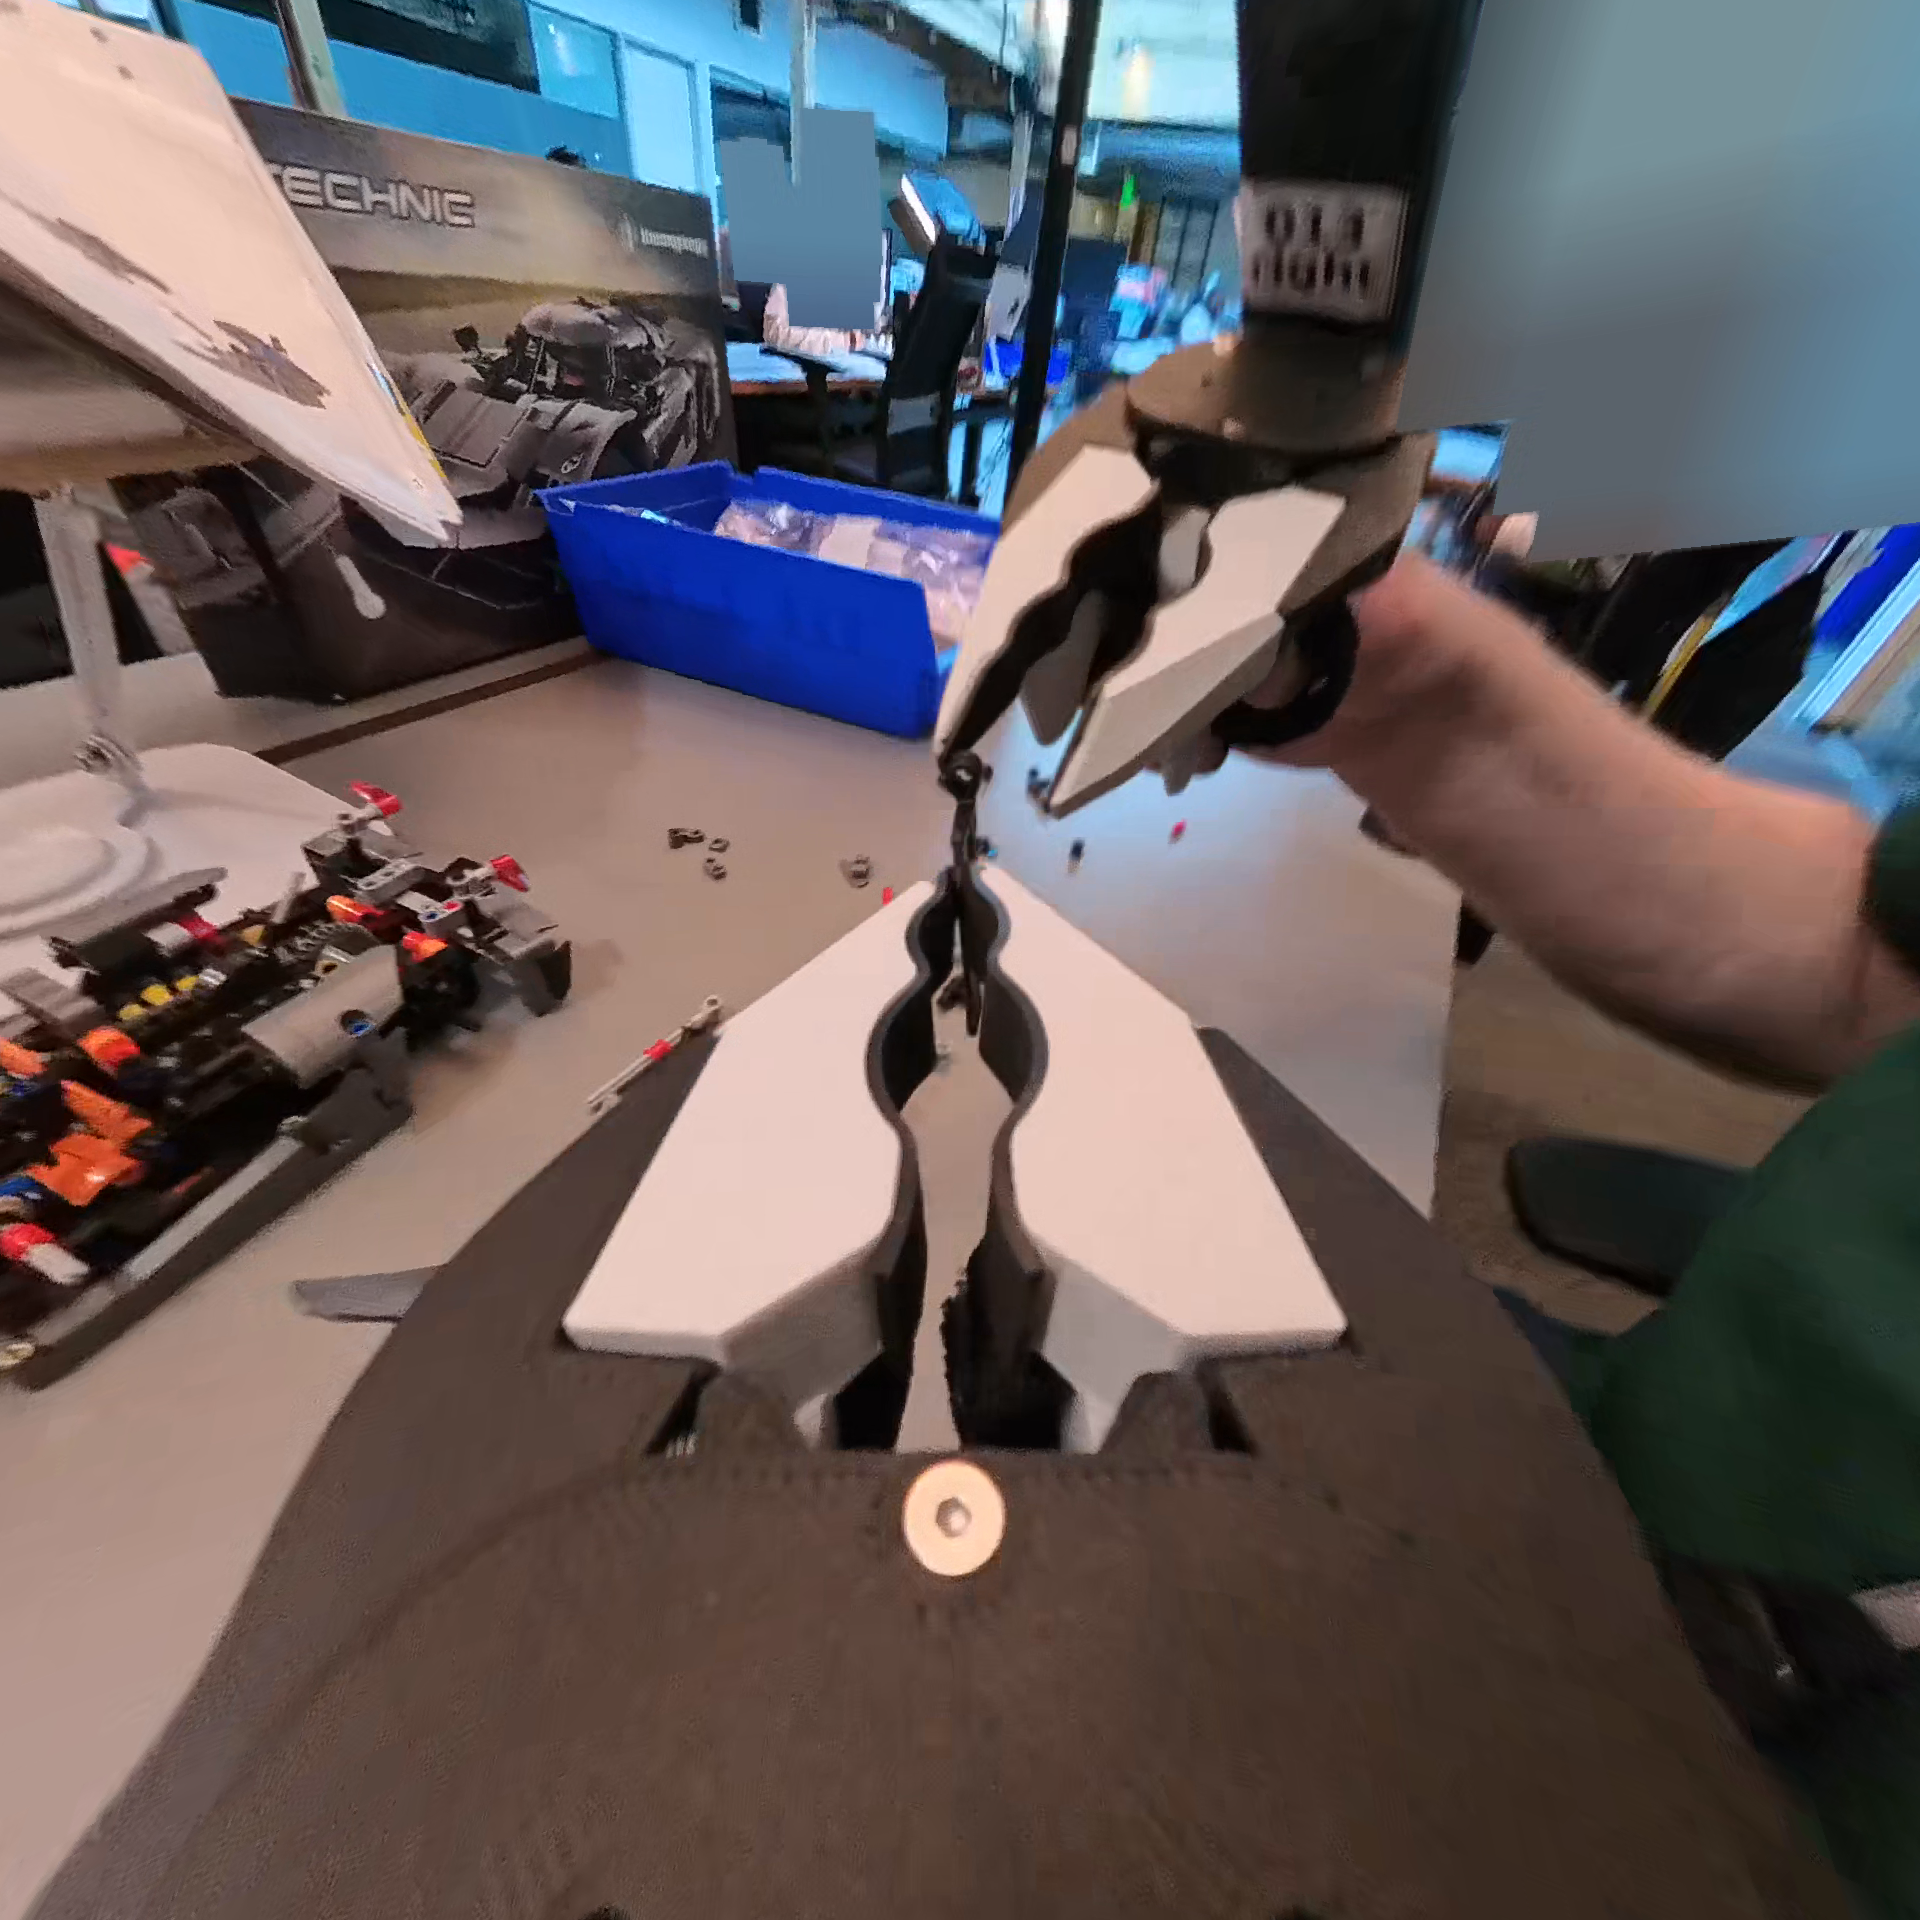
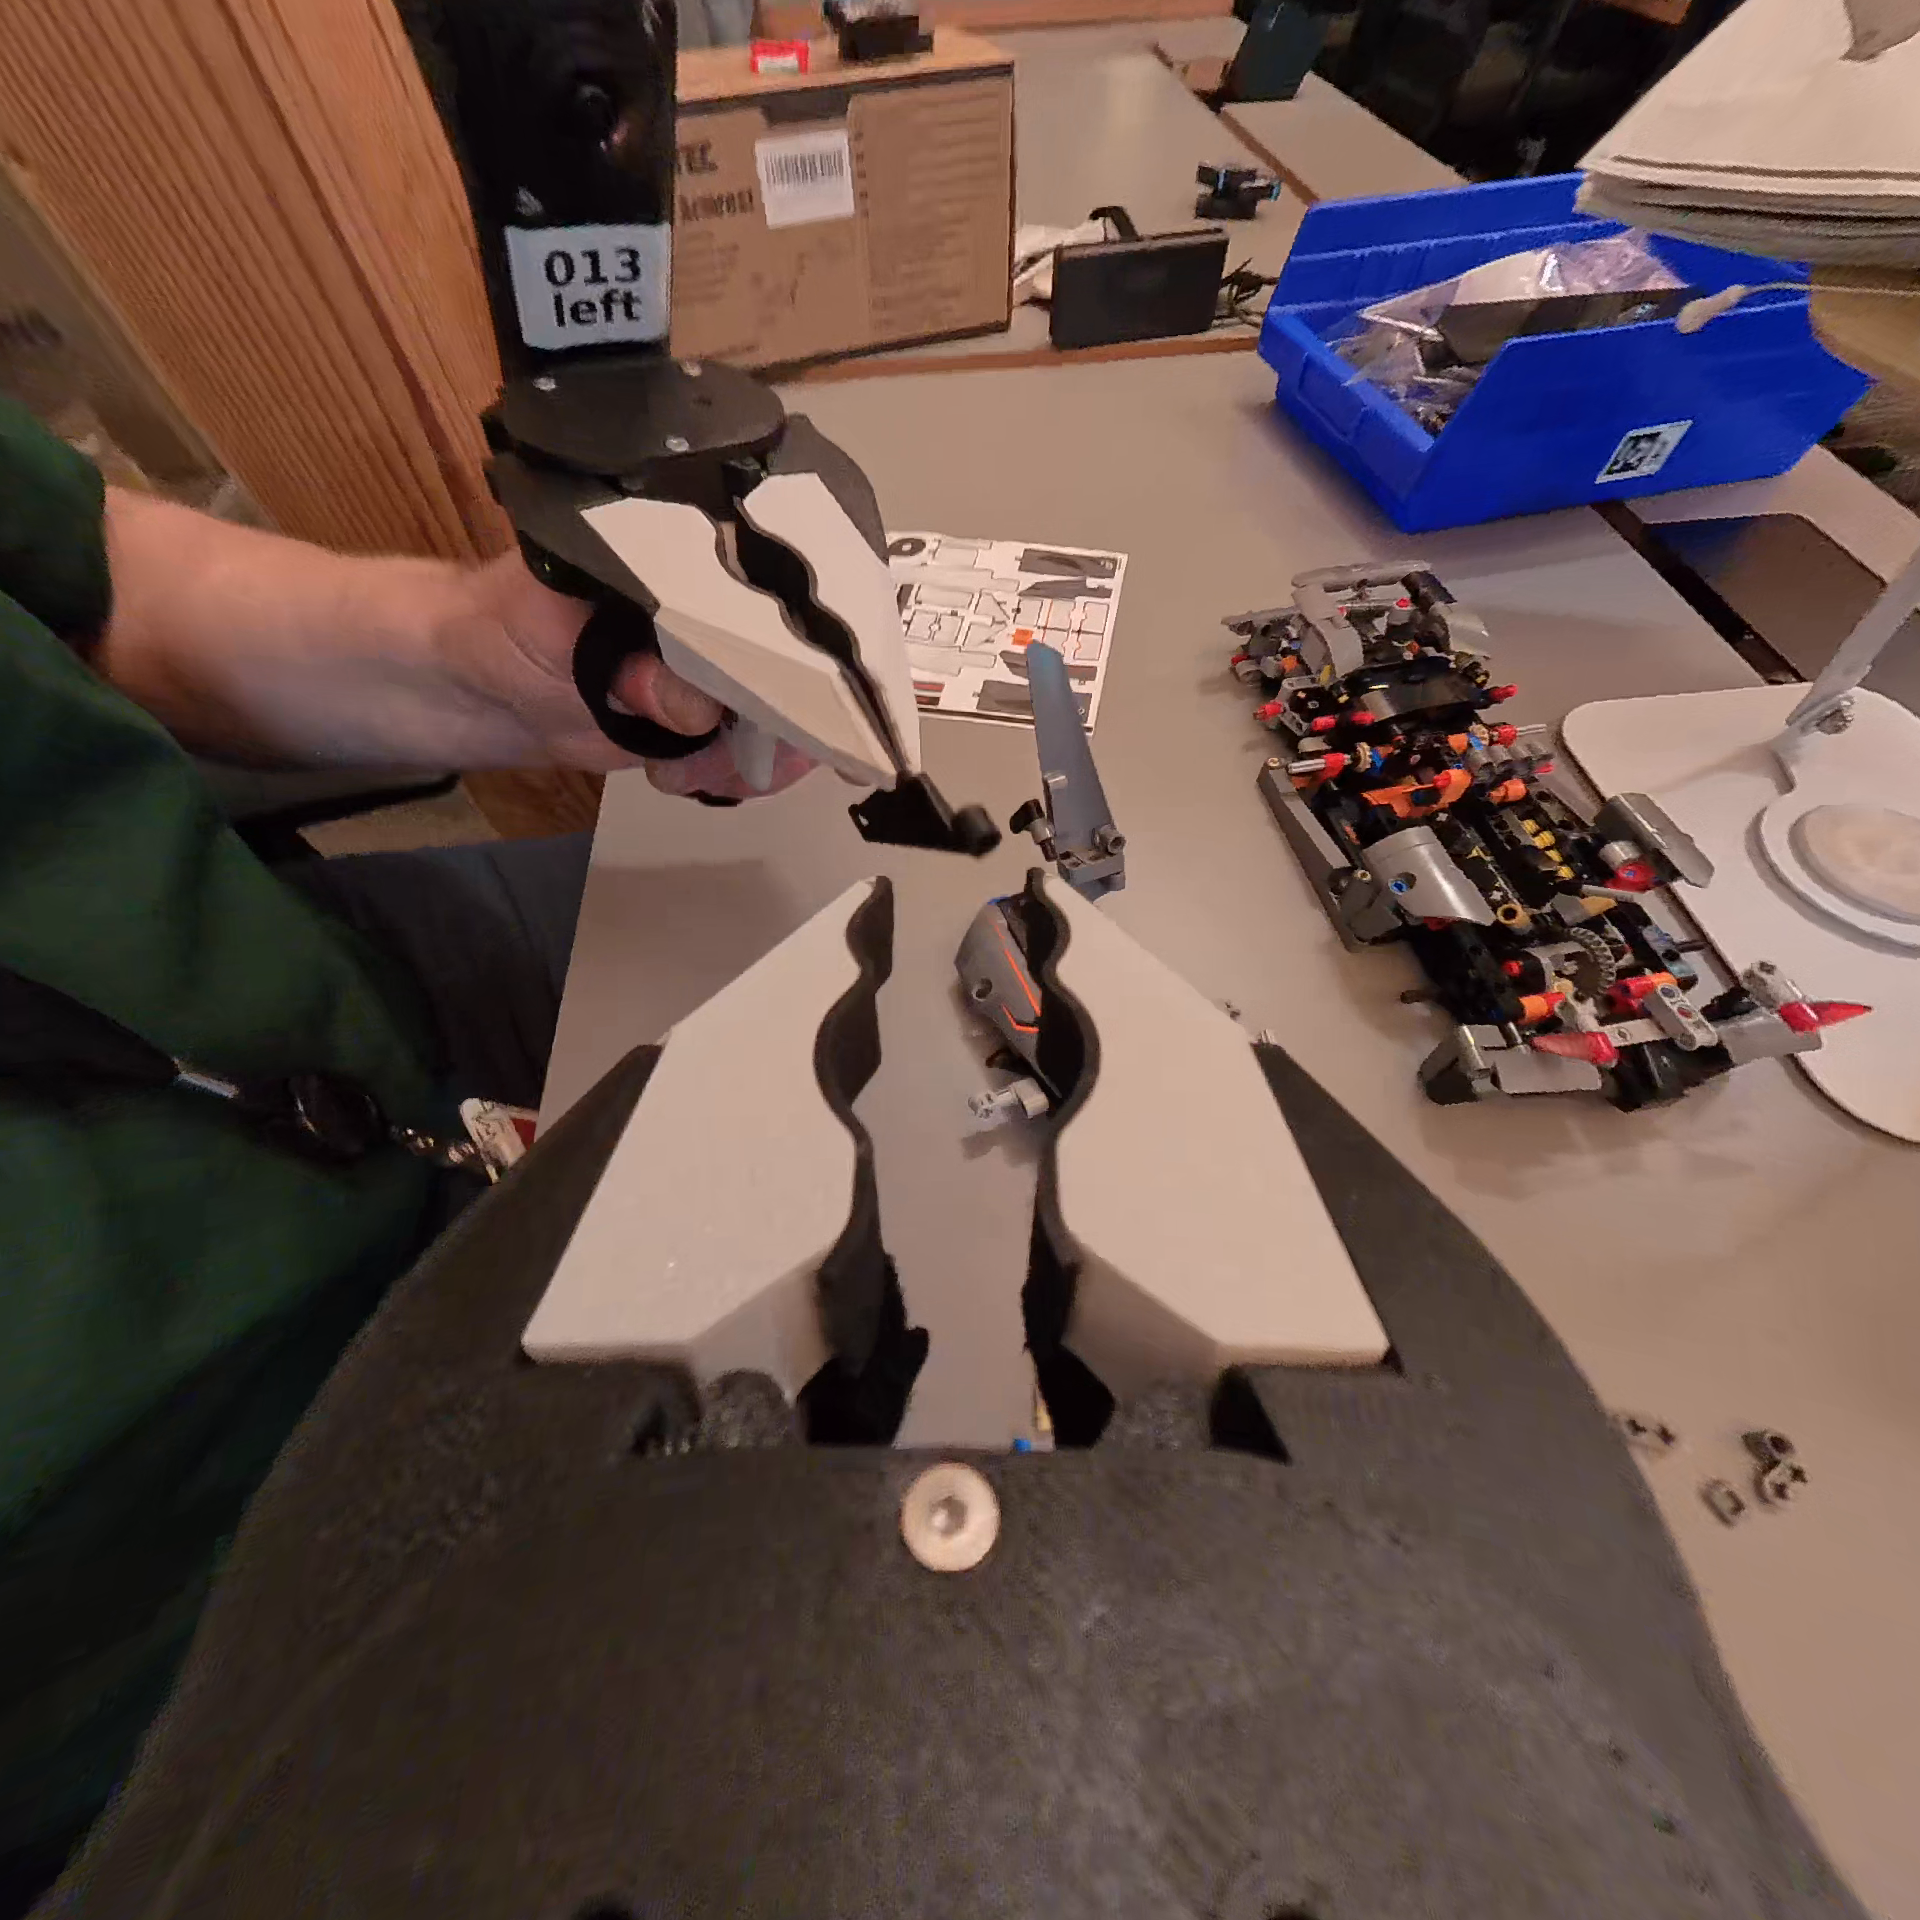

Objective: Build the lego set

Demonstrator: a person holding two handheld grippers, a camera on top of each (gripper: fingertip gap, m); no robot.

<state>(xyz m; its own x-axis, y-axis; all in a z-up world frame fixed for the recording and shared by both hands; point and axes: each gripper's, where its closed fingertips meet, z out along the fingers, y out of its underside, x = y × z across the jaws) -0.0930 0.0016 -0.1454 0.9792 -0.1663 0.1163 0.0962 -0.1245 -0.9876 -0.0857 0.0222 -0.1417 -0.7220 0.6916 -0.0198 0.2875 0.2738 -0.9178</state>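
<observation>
On the smooth grey table (image 2: pixel 1351 1351), the left gripper (image 1: pixel 961 883) pinches a thin black piece (image 1: pixel 966 883); the right gripper (image 2: pixel 961 883) gapes empty.

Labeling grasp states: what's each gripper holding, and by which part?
Left gripper: shut on a small black lego piece, pinched at one end. Right gripper: open, holding nothing.
</observation>
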